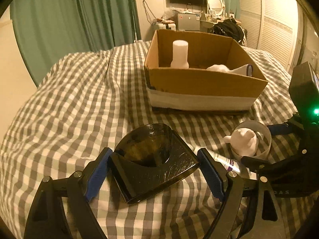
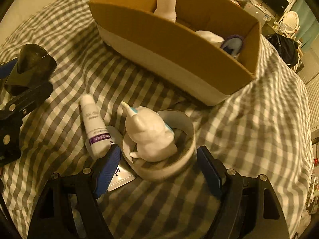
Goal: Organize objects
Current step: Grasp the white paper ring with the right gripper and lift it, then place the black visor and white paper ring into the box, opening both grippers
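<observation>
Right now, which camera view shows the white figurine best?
The right wrist view: the white figurine sits close and whole inside the round container, between that gripper's jaws. The left wrist view shows it smaller, near the right edge.

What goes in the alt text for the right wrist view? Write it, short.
The right tool hangs open around a white ring holding a white animal figure on a checked bedspread. A white tube lies beside the ring, and a cardboard box with a white bottle sits behind.

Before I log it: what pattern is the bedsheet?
Grey-and-white check bedsheet, clearest in the left wrist view.
</observation>
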A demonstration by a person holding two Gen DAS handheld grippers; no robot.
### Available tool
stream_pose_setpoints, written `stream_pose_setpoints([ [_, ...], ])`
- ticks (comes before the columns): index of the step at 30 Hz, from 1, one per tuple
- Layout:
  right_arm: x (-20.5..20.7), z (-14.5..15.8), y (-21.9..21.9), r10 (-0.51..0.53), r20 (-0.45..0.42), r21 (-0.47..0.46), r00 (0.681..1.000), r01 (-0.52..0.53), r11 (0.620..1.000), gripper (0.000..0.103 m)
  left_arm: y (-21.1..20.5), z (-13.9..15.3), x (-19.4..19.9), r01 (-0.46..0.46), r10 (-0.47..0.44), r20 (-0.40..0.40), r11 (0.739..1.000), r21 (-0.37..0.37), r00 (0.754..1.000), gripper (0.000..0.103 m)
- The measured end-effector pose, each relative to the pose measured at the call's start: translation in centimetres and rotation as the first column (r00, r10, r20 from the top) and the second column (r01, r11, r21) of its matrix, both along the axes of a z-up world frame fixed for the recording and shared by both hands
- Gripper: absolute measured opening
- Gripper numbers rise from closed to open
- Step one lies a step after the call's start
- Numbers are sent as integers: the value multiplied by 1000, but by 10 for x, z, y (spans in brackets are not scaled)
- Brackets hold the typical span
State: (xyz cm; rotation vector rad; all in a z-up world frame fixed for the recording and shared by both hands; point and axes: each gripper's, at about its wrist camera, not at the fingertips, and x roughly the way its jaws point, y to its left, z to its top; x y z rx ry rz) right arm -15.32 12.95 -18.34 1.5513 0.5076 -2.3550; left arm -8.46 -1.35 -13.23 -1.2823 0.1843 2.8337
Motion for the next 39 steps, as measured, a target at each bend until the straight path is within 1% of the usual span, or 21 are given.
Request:
stream_pose_setpoints([
  [5,-4,-12,-8,0,11,73,1000,-1,997,79,-6,-4,0,0,0,12,1000,31,1000,88],
  [9,-6,-12,-6,-23,9,54,1000,22,998,78,-5,-5,0,3,-3,13,999,34,1000,88],
  [13,0,-7,-7,-21,-35,56,999,23,998,77,-7,-4,2,-1,1,12,999,49,1000,88],
  [18,18,15,-4,-18,-140,8,990,19,1000,77,-6,3,9,0,0,1,998,58,1000,88],
  [22,34,43,2,-51,-231,-93,972,30,995,77,-2,13,17,3,-2,-17,999,53,1000,88],
  [26,45,66,5,-77,-281,-167,957,30,986,77,1,26,25,10,-8,-37,999,51,999,88],
  [30,59,89,6,-91,-322,-207,942,24,978,77,5,47,35,18,-14,-75,999,48,997,88],
  [33,71,112,2,-98,-362,-229,927,13,973,77,8,63,39,22,-17,-103,999,49,994,88],
  [39,80,154,6,-105,-429,-252,897,-8,968,77,12,103,37,33,-22,-168,997,64,986,88],
])
